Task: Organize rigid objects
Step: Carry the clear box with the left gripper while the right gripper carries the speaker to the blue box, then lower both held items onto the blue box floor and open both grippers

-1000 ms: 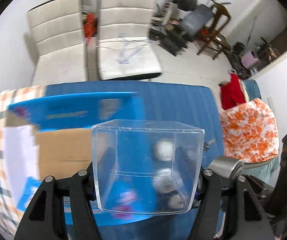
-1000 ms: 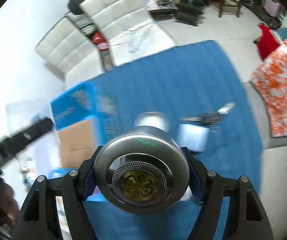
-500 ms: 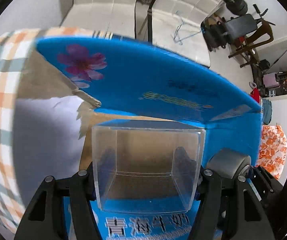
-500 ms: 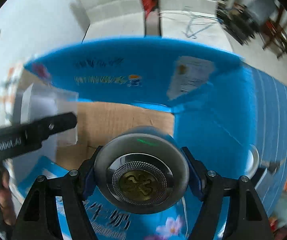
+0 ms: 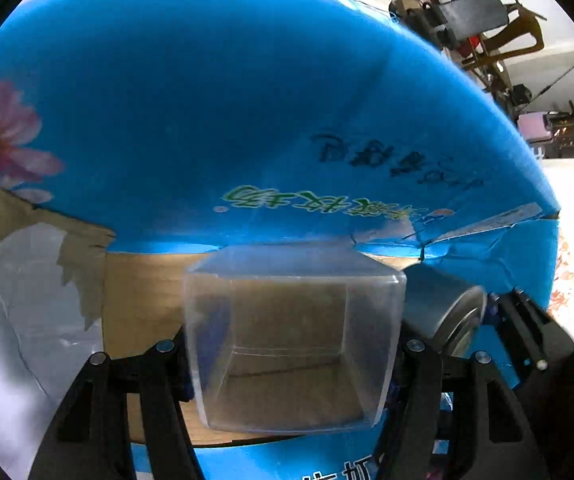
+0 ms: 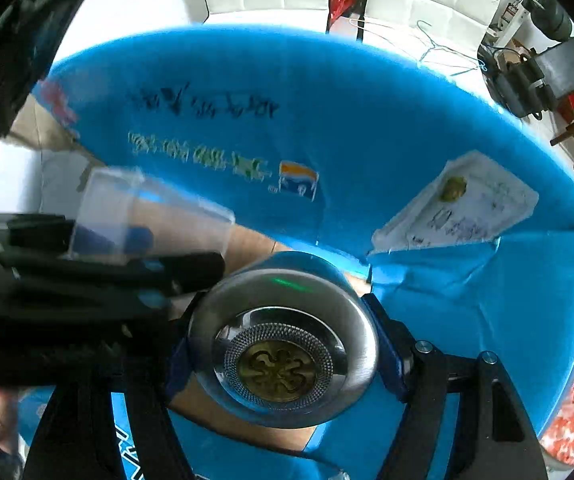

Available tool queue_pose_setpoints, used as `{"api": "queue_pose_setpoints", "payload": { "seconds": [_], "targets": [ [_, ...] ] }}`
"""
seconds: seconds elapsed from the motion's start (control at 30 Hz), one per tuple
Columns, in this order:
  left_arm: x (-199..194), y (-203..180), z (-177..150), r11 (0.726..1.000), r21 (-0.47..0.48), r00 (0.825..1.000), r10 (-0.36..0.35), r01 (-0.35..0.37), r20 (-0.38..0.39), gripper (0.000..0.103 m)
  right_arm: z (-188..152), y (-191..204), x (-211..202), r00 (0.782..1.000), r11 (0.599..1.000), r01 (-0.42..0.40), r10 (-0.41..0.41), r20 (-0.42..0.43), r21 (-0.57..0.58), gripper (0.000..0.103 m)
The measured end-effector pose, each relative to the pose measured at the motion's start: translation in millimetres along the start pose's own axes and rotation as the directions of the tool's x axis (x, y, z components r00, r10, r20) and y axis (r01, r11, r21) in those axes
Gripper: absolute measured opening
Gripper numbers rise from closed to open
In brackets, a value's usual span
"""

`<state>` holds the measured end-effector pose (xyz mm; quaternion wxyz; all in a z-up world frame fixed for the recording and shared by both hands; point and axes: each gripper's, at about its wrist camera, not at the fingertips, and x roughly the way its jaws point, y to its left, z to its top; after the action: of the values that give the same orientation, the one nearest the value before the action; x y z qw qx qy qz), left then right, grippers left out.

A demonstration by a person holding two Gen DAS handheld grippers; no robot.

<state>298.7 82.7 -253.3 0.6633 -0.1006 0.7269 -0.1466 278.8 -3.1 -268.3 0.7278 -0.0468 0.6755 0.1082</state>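
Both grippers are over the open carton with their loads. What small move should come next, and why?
Probably lower both and release: the left gripper holds the clear box and the right gripper the metal tin above the carton's brown floor, apparently not resting on it.

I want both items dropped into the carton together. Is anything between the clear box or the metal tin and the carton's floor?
Nothing visible does. The clear box and metal tin hang over bare brown cardboard in the open blue carton, flaps folded back.
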Motion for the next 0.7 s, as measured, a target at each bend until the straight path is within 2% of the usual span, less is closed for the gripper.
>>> {"api": "queue_pose_setpoints", "payload": {
  "seconds": [0.2,0.3,0.4,0.53,0.6,0.63,0.7],
  "targets": [
    [2,-9,1,1.000,-0.013,1.000,0.022,-0.022,-0.010,0.064,6,-5,4,1.000,1.000,-0.008,0.007,-0.027,-0.015,0.076],
    [2,-12,7,0.999,-0.022,0.999,0.036,-0.037,-0.022,0.065,24,-19,13,0.998,1.000,-0.024,0.024,-0.056,0.006,0.078],
    [-4,-9,2,0.998,-0.021,0.998,0.051,-0.052,-0.027,0.070,32,-22,10,0.998,0.999,-0.024,0.026,-0.051,0.037,0.090],
    [-20,-16,-2,0.997,-0.019,0.997,0.073,-0.073,-0.011,0.085,34,-25,-6,0.999,0.998,0.013,-0.012,-0.030,0.055,0.094],
    [-26,-19,-8,0.998,-0.013,0.998,0.068,-0.068,-0.008,0.101,30,-26,-13,0.999,0.996,0.025,-0.023,-0.029,0.082,0.095],
    [-30,-20,-12,0.999,-0.015,0.999,0.049,-0.049,0.002,0.103,26,-27,-16,0.999,0.995,0.030,-0.027,-0.028,0.099,0.096],
    [-27,-17,-23,0.998,-0.015,0.998,0.059,-0.059,0.020,0.103,17,-31,-22,1.000,0.990,0.013,-0.009,-0.028,0.141,0.097]
  ]
}}
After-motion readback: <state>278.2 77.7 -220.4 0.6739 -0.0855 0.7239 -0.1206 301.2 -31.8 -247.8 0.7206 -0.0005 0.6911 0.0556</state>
